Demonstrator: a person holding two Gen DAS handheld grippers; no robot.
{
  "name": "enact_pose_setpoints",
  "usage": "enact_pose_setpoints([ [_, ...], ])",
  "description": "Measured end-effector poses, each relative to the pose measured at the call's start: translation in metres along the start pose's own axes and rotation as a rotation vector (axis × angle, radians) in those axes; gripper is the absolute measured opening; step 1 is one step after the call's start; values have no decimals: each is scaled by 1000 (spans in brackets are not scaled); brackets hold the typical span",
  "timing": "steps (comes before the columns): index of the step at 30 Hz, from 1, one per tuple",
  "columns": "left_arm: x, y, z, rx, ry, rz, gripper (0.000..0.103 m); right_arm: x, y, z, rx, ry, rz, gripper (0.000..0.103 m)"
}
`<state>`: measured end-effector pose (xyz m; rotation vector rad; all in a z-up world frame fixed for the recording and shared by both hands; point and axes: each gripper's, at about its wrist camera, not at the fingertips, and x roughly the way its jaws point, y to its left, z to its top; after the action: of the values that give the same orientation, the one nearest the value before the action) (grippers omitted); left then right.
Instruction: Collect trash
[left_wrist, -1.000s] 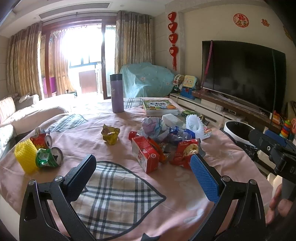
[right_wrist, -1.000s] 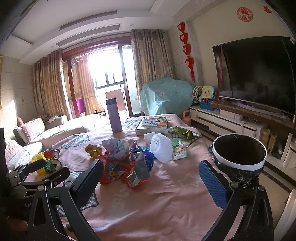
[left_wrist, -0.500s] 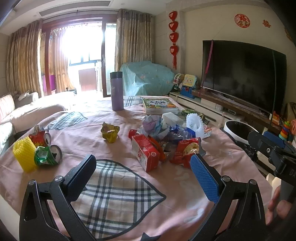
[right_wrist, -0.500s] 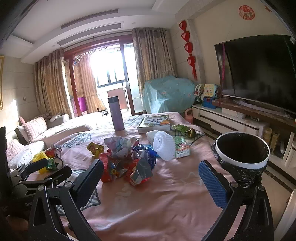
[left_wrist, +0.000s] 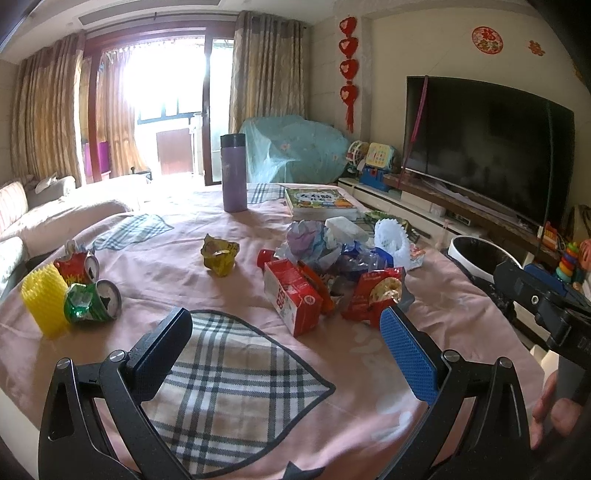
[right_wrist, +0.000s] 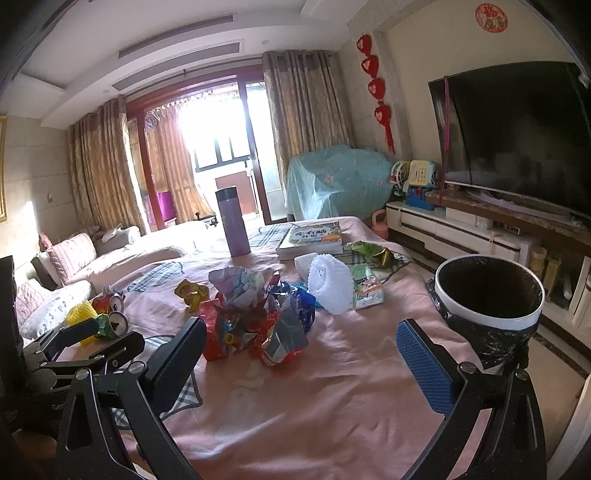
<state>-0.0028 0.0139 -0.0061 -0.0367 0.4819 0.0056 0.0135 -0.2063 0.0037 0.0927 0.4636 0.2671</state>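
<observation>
A heap of crumpled wrappers (left_wrist: 332, 266) (right_wrist: 255, 314) lies mid-table on the pink cloth, with a red carton (left_wrist: 293, 301) at its near edge. A white foam net (left_wrist: 391, 240) (right_wrist: 330, 284) sits behind the heap. A yellow wrapper (left_wrist: 218, 254) lies alone to the left. At the left edge are a yellow foam net (left_wrist: 44, 301), a green crushed can (left_wrist: 92, 302) and a red can (left_wrist: 75, 264). The black-lined bin (right_wrist: 487, 295) (left_wrist: 480, 254) stands off the table's right side. My left gripper (left_wrist: 284, 336) is open, short of the carton. My right gripper (right_wrist: 301, 343) is open, near the heap.
A purple flask (left_wrist: 233, 173) (right_wrist: 232, 221) and a stack of books (left_wrist: 319, 203) (right_wrist: 314, 238) stand at the far end of the table. A checked cloth patch (left_wrist: 229, 376) lies under my left gripper. A television (right_wrist: 517, 136) and toy shelf fill the right wall; a sofa (right_wrist: 66, 262) is left.
Both grippers have drifted slightly; the views shift a little. The trash has not moved and both jaws stay open.
</observation>
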Motion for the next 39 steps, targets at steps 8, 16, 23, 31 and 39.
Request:
enact_pose_setpoints([
  [8,14,4,-2,-11,42,4,103,10,-1,0,5,26,15,103],
  [16,42,8,2,-11,97,9,103,31,-15,3,36,87,34,95],
  [23,78,9,0,-22,182,-3,97,68,-26,-7,65,212,62,69],
  [31,112,2,2,-22,247,-1,96,105,-27,-12,57,312,90,59],
  [39,137,4,-1,-28,322,-5,61,141,-23,-15,42,411,125,49],
])
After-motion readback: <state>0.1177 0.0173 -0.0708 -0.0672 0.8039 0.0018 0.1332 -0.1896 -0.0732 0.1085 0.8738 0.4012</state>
